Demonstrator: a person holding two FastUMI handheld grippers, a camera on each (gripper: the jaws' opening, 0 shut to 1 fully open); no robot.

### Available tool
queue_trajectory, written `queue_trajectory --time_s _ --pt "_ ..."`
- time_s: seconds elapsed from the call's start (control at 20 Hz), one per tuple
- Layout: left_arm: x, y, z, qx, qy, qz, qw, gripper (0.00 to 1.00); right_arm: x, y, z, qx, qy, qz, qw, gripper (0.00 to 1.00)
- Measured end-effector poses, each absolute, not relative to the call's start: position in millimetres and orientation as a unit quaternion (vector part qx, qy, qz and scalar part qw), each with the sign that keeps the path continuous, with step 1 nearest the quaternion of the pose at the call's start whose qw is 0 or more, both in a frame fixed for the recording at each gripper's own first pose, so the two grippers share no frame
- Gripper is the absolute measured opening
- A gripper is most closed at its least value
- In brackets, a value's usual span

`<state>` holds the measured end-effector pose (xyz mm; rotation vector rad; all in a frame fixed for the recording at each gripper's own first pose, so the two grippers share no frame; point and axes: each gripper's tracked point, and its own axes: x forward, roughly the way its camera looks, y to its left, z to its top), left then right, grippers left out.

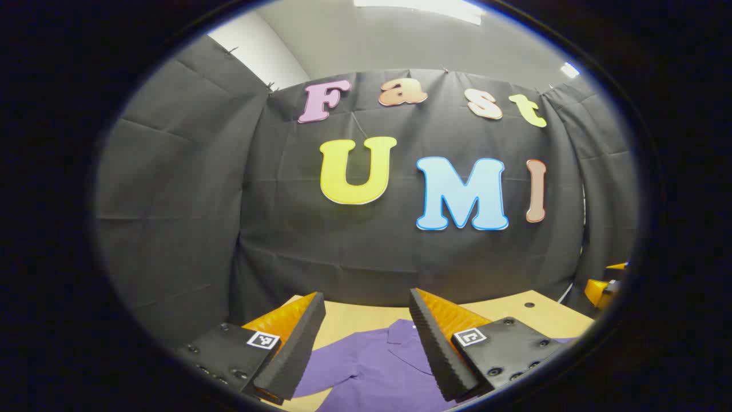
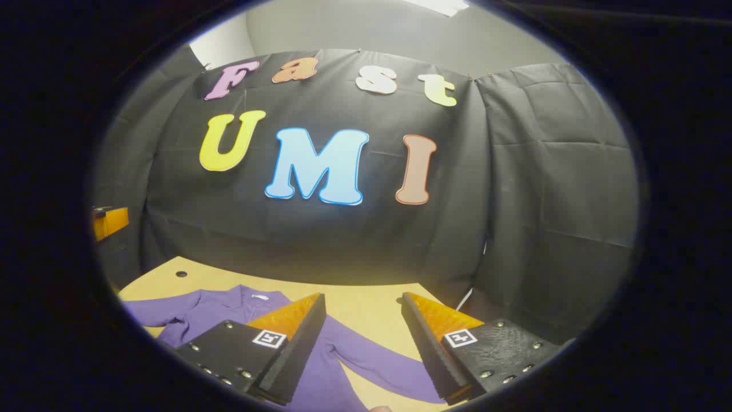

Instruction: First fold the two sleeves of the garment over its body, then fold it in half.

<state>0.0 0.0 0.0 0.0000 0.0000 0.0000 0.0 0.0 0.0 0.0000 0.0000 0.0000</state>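
Your left gripper [image 1: 366,320] has its fingers spread wide with nothing between them, hanging above the purple shirt [image 1: 372,366]. Same deal with your right gripper [image 2: 363,320]: fingers wide apart, hovering over one sleeve [image 2: 377,360]. The shirt lies flat on the wooden table [image 2: 366,306], collar toward the far side.

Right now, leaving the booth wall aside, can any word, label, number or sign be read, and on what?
No readable text.
Left gripper: square black-and-white markers by its fingers, patterns, no words.
Right gripper: same kind of pattern.
Purple garment: small white neck tag, too small to read.
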Motion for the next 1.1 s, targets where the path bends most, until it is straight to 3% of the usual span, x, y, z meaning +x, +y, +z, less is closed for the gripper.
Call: queue_trajectory --time_s 1.1 --pt "2.3 -2.2 -4.5 -0.003 0.01 -0.001 1.0 0.94 9.5 -11.5 -12.7 0.017 0.018 -0.011 1.0 0.84"
